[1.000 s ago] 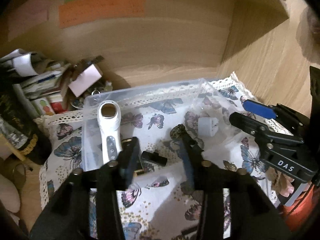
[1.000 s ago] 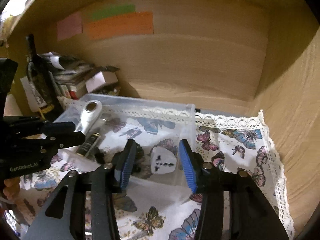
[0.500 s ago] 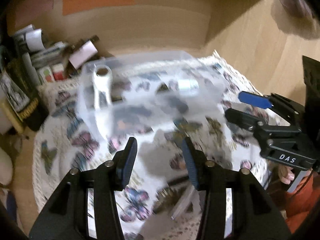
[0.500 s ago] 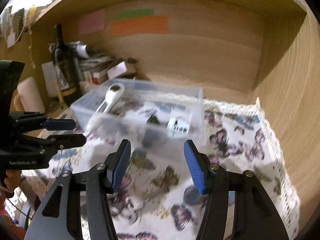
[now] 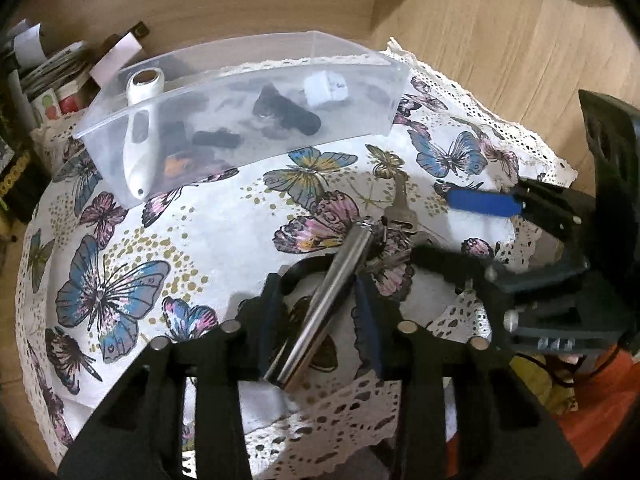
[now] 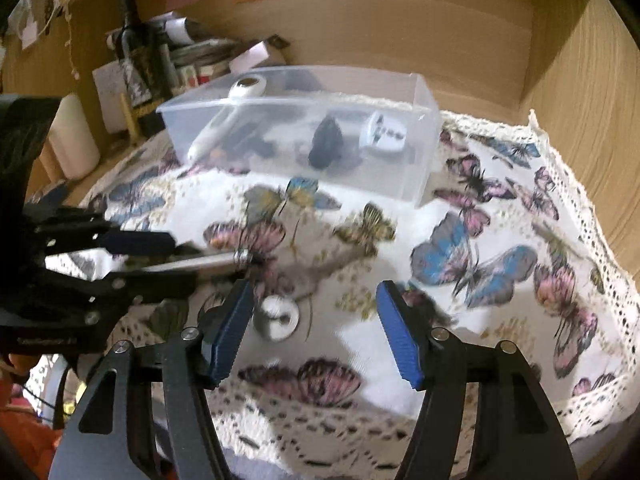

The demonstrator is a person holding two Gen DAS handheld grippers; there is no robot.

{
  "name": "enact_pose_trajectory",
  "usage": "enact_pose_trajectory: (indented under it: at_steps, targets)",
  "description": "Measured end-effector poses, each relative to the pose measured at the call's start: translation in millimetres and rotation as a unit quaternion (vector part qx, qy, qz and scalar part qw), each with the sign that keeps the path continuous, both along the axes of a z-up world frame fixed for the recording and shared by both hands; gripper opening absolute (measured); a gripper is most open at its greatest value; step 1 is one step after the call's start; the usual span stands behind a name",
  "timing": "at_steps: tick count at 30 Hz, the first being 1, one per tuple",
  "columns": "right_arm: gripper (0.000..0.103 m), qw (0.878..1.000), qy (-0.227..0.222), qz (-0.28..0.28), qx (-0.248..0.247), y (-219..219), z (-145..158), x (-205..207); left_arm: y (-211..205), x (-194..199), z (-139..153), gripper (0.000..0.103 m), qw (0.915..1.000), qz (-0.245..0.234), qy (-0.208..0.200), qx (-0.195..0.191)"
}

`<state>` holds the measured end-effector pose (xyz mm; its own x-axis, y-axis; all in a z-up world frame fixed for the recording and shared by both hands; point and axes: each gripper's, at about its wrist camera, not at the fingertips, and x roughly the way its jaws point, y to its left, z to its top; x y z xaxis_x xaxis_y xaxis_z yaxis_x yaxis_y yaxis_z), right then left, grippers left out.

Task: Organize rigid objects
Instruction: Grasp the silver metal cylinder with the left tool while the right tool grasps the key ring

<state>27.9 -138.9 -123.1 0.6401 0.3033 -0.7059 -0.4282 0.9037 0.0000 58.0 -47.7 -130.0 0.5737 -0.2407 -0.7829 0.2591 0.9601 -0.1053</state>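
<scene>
A clear plastic box (image 5: pixel 362 122) (image 6: pixel 422 168) stands at the back of the butterfly cloth. It holds a white handheld device (image 5: pixel 138 136) (image 6: pixel 224 124), a white plug adapter (image 5: pixel 325 87) (image 6: pixel 386 133) and small black items (image 5: pixel 286 110). My left gripper (image 5: pixel 318 300) (image 6: pixel 160 258) is open with its fingers on either side of a silver metal tube (image 5: pixel 324 312) (image 6: pixel 192 264) with keys (image 5: pixel 398 216) at its far end. My right gripper (image 6: pixel 314 328) (image 5: pixel 460 228) is open and empty, just right of a white round disc (image 6: pixel 276 317).
A dark bottle (image 6: pixel 138 60), papers and small cartons (image 5: pixel 60 76) crowd the back left corner. Wooden walls close the back and right. The cloth's lace edge (image 6: pixel 560 168) marks the table edge on the right and at the front.
Both grippers have pulled back from the box toward the front of the table. The left gripper now straddles the silver tube. The right gripper now hovers by the white disc.
</scene>
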Motion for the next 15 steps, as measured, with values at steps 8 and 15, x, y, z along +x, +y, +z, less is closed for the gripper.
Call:
enact_pose_trajectory:
  at_steps: [8, 15]
  targets:
    - [0.045, 0.999, -0.011, 0.029, -0.014, 14, -8, -5, 15, 0, 2, 0.015, 0.9994, 0.033, 0.002, -0.009]
    - [0.023, 0.999, -0.014, 0.029, 0.000, 12, -8, -4, 6, 7, 0, 0.030, 0.9999, 0.012, 0.012, 0.002]
